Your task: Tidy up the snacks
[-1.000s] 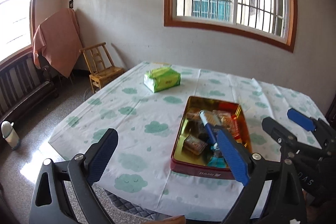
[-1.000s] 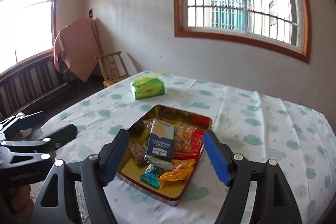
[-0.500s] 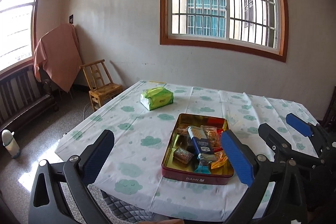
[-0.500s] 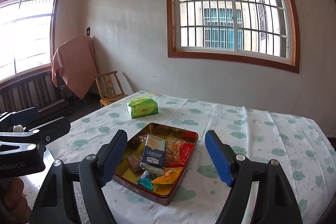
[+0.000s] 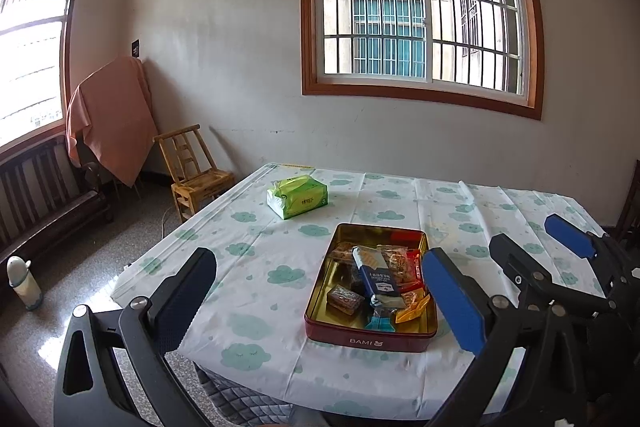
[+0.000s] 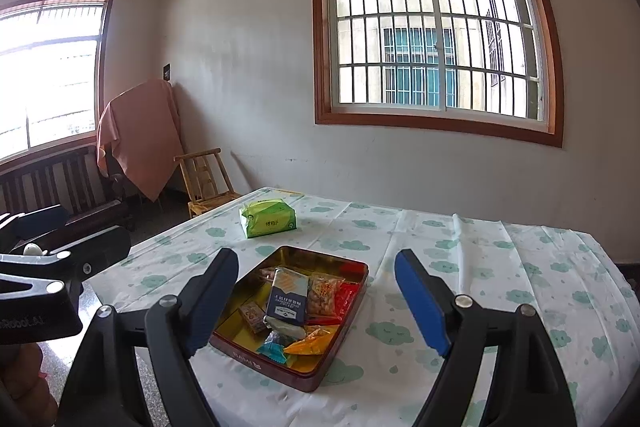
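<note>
The left gripper (image 5: 320, 291) stands wide with nothing between its fingers. The right gripper (image 6: 316, 291) is opening its jaws, and they too are empty. Both hang in the air before the near edge of the table (image 5: 280, 267), apart from everything on it.

The snacks lie in a shallow red tin (image 5: 370, 341) with a gold inside, set on the cloud-print tablecloth near the table's front. On top of the pile is a dark blue packet (image 6: 289, 301) with an orange-and-white end. Beside it lie a clear bag of brown pieces (image 6: 325, 293), a red wrapper (image 6: 346, 297), a small brown bar (image 5: 345, 301), an orange packet (image 6: 312, 343) and a teal one (image 6: 272, 351). The tin's left part shows bare gold.

Further back on the cloth sits a green tissue pack (image 5: 298, 197), well apart from the tin.

The left view reads "BAMI" on the tin's front wall and shows a white bottle (image 5: 22, 281) on the floor; the right view shows part of a person's hand (image 6: 24, 383) at its lower left corner.
</note>
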`<state>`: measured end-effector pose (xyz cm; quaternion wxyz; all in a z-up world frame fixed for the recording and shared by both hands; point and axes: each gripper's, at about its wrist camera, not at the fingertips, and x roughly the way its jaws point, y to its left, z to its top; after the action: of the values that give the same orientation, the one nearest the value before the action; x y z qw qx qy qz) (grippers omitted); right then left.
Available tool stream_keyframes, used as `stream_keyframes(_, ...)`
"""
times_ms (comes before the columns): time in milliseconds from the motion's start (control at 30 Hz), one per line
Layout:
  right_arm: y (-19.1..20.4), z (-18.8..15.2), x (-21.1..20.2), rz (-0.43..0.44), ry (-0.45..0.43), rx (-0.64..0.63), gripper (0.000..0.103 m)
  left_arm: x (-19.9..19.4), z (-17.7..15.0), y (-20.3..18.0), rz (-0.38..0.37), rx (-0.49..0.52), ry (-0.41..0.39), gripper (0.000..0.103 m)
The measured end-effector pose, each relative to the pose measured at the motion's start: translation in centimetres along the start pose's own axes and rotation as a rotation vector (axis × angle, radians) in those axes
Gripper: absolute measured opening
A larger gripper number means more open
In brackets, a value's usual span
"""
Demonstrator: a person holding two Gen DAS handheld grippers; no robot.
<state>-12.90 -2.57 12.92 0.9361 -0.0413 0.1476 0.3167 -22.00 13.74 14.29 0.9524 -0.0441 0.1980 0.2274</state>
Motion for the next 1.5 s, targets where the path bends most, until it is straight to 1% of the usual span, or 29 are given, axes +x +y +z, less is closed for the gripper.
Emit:
stream_keyframes(500, 0.3, -0.1, 0.0, -0.004, 0.01, -0.004, 0.083, -0.1, 0.0, -0.1, 0.009, 0.004, 0.004, 0.103)
stream_keyframes(1000, -0.1, -0.5, 0.3, -0.006, 0.023, -0.004, 0.083, 0.7, -0.7, -0.5, 0.023, 0.014, 0.02, 0.103)
stream_keyframes(1333, -0.1, -0.8, 0.7, -0.007, 0.041, -0.001, 0.083, 1.7, -1.0, -0.5, 0.036, 0.028, 0.05, 0.103)
stream_keyframes(1500, -0.7, -1.3, 1.5, -0.008, 0.06, 0.007, 0.083, 2.9, -1.2, -0.9, 0.043, 0.038, 0.076, 0.103)
